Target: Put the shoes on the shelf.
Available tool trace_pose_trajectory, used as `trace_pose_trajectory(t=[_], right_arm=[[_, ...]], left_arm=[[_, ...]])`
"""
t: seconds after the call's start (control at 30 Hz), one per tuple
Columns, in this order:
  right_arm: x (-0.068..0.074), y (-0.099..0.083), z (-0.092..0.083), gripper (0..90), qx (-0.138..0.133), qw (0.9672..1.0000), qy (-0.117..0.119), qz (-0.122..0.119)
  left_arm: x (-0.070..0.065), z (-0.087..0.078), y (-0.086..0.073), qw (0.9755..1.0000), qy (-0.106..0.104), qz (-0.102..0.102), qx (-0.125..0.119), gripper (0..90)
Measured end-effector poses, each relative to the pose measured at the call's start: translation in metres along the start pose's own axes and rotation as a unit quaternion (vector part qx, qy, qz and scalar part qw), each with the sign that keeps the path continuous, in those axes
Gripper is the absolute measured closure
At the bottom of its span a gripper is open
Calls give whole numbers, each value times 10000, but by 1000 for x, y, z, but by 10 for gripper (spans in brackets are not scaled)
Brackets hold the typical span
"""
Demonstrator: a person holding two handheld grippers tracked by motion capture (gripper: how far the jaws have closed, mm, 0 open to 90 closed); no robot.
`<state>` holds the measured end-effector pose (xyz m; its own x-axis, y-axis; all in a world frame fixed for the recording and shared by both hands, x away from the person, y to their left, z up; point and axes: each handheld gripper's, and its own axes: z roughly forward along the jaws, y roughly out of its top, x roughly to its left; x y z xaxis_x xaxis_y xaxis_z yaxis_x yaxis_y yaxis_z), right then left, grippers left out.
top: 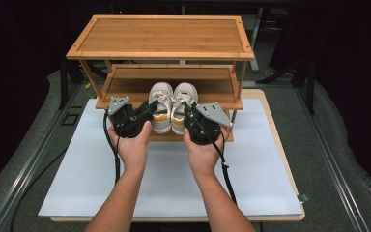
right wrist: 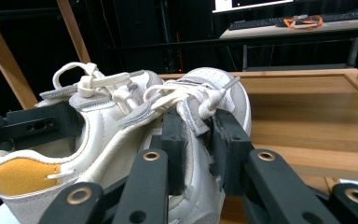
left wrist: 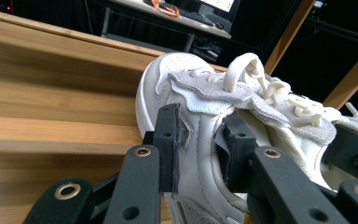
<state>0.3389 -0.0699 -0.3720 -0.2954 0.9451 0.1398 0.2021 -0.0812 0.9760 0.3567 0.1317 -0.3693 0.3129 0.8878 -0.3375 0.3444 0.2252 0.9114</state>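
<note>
High view: a pair of white sneakers sits side by side at the front edge of the lower shelf [top: 125, 87] of a two-tier bamboo shoe rack [top: 160, 37], heels toward the person, toes pointing to the rear. The rack stands at the far edge of a white mat [top: 251, 169] on the table. The left gripper [top: 145, 112] is clamped on the outer collar wall of the left sneaker [top: 161, 99]; the right gripper [top: 189, 112] is clamped likewise on the right sneaker [top: 183, 99]. The left gripper view shows the padded side panel pinched between the two black jaws just below the laces [left wrist: 242, 70]; the right gripper view shows the same hold, with the orange heel tab [right wrist: 23, 175] of the neighbouring shoe alongside. Handling, as judged: each shoe is light, with a soft, compressible upper and a stiffer sole, so a one-sided pinch may let it tilt or sag. The collar or eyelet panel offers the firmest purchase; loose laces could snag on a rack upright.
</note>
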Motion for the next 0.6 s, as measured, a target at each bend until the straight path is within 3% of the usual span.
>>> trace_pose_trajectory(t=[0.13, 0.37, 0.6], right_arm=[[-2, 3, 6, 758, 39, 10000, -5, 20], [-5, 10, 18, 757, 74, 10000, 56, 31], [-11, 17, 32, 757, 175, 9998, 55, 52]], left_arm=[[0, 6, 5, 10000, 21, 30, 22, 718], [8, 17, 13, 9999, -30, -157, -37, 718], [11, 31, 18, 9999, -9, -150, 30, 718]])
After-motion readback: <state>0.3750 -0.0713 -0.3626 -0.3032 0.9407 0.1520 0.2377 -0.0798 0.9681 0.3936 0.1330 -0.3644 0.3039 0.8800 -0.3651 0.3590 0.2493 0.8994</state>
